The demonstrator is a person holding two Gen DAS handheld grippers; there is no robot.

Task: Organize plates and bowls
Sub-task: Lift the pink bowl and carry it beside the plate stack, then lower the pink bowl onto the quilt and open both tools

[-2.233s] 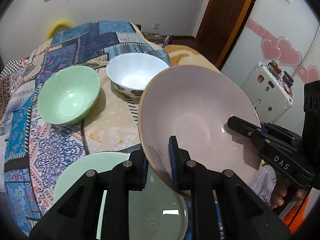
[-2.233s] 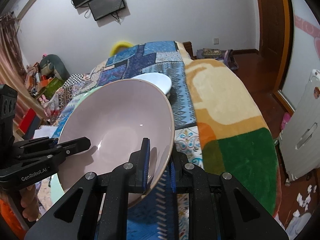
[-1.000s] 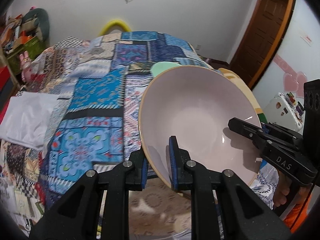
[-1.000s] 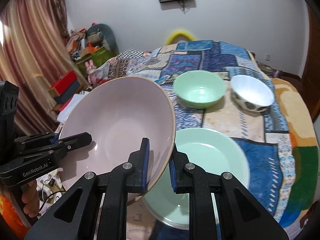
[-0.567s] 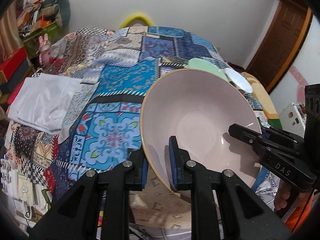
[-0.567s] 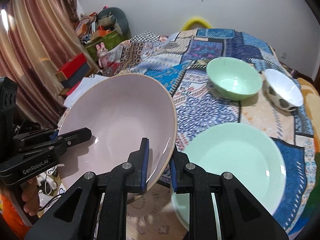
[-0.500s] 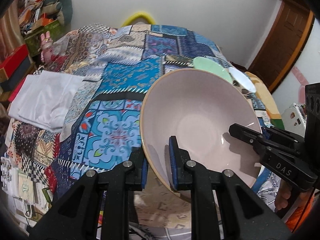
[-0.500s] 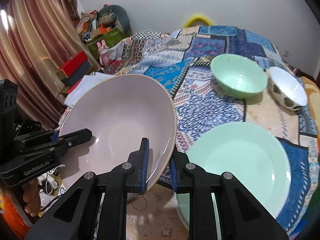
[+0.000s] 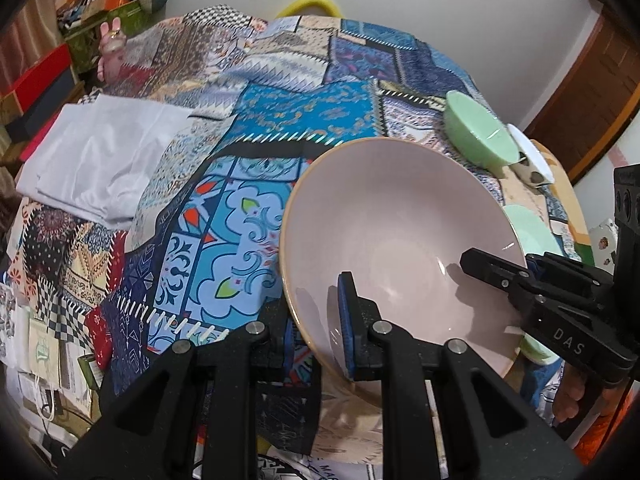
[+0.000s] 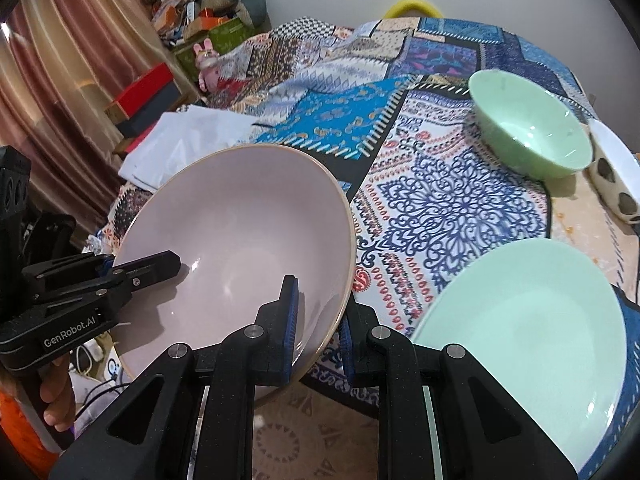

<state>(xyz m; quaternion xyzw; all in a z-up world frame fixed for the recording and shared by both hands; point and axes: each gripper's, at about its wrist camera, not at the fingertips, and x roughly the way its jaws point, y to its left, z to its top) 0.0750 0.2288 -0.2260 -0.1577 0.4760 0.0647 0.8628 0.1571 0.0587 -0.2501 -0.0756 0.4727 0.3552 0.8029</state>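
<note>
Both grippers hold one large pink bowl [image 9: 400,236] by opposite rims, tilted, above the front left part of the patterned bedspread. My left gripper [image 9: 316,332] is shut on its near rim in the left wrist view. My right gripper [image 10: 318,320] is shut on the bowl [image 10: 240,224] at its right rim. A pale green plate [image 10: 524,320] lies to the right of the bowl. A green bowl [image 10: 528,136] and a white bowl [image 10: 616,168] stand farther back on the right.
A folded white cloth [image 9: 100,160] lies on the bedspread [image 9: 280,128] at the left. Boxes and clutter [image 10: 160,84] stand beyond the bed's left edge by a curtain. A door [image 9: 592,92] is at the far right.
Both grippers have carried the pink bowl leftward across the bed. The green plate, once under the bowl, now lies to its right. Both grips are unchanged.
</note>
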